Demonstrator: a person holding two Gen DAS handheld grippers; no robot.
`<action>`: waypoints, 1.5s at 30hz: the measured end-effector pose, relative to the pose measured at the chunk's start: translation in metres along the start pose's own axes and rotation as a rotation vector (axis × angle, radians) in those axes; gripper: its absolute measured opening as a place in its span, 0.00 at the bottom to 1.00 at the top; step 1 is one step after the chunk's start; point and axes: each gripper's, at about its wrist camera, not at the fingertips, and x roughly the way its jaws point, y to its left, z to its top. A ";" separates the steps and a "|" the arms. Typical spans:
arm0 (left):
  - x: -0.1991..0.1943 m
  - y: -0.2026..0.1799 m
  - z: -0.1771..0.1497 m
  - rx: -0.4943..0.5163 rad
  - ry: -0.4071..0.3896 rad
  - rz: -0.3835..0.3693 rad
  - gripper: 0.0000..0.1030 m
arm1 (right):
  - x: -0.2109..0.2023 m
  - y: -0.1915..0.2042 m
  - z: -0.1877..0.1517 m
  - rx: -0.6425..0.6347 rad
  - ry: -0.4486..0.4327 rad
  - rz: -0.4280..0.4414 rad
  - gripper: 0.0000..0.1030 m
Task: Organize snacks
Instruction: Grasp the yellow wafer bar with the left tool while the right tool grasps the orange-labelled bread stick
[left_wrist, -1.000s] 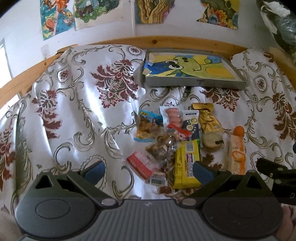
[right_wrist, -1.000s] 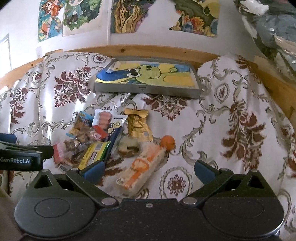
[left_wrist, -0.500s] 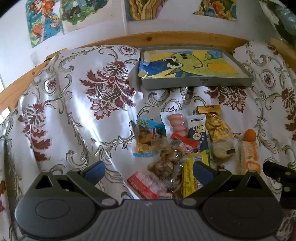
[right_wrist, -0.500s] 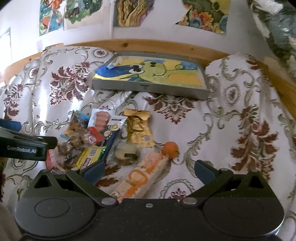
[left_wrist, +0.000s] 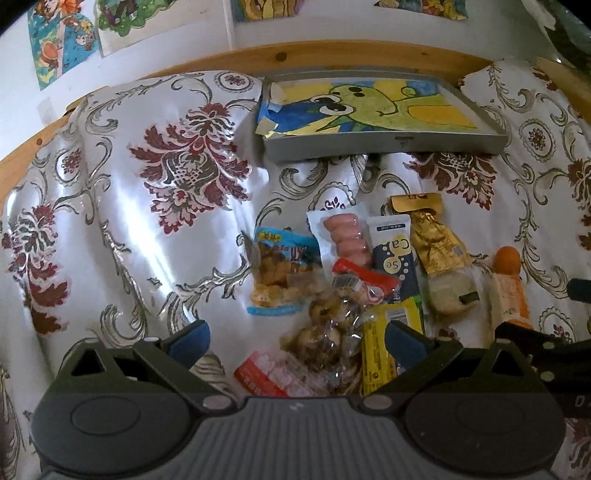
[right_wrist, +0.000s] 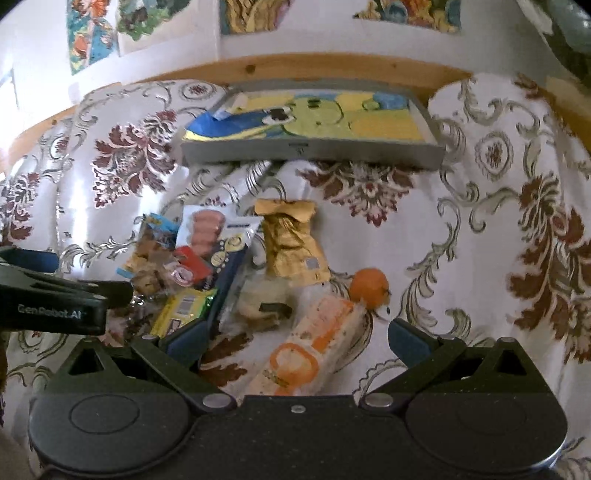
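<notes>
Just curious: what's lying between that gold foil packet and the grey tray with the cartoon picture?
No snack: only floral tablecloth separates the gold foil packet from the grey tray, clearest in the right wrist view.

Snacks and a tray on a cloth-draped table

A table (left_wrist: 110, 229) under a glossy white cloth with maroon flowers carries a grey tray (left_wrist: 384, 146) at the back, its floor lined with a cartoon picture. In front of it lies a loose heap of snack packets (left_wrist: 343, 280), with a gold pouch (right_wrist: 291, 240), an orange-printed wrapped bar (right_wrist: 306, 347) and a small orange (right_wrist: 369, 286) beside it.
</notes>
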 end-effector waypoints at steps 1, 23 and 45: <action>0.002 0.000 0.001 0.001 0.003 -0.002 1.00 | 0.003 0.000 0.000 0.002 0.007 0.000 0.99; 0.012 0.003 -0.002 -0.042 0.028 -0.119 0.99 | 0.022 0.008 -0.010 0.033 0.110 0.042 0.76; 0.039 0.001 -0.014 -0.165 0.167 -0.382 0.79 | 0.021 0.002 -0.009 0.039 0.122 0.021 0.46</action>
